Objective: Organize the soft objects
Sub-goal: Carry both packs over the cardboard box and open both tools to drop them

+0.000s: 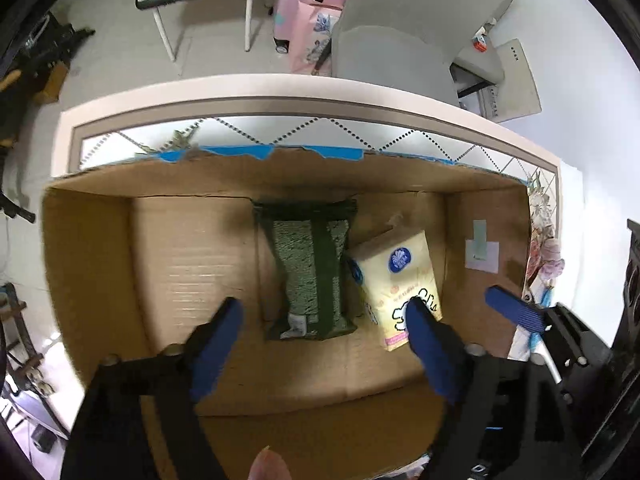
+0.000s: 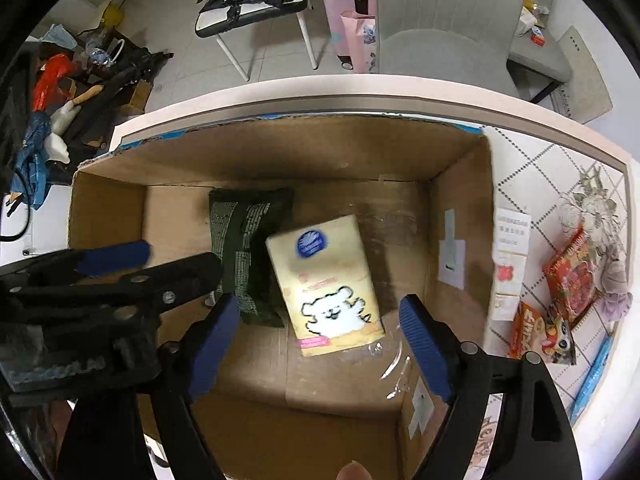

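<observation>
An open cardboard box (image 1: 192, 256) (image 2: 328, 152) stands on the table. Inside it lie a dark green soft pack (image 1: 310, 276) (image 2: 246, 252) and, to its right, a yellow tissue pack (image 1: 400, 280) (image 2: 326, 280) with a white bear print. The tissue pack leans against the green pack's right side. My left gripper (image 1: 324, 344) is open and empty above the box floor, over the green pack's near end. My right gripper (image 2: 320, 348) is open and empty above the tissue pack's near end. Each gripper shows in the other's view: the right one (image 1: 516, 312), the left one (image 2: 116, 256).
Snack packets (image 2: 572, 276) (image 2: 540, 336) and a white carton (image 2: 510, 264) lie on the patterned table (image 2: 560, 168) right of the box. A grey chair (image 1: 420, 28), a pink suitcase (image 2: 344, 4) and a cluttered stool (image 2: 252, 4) stand beyond the table's far edge.
</observation>
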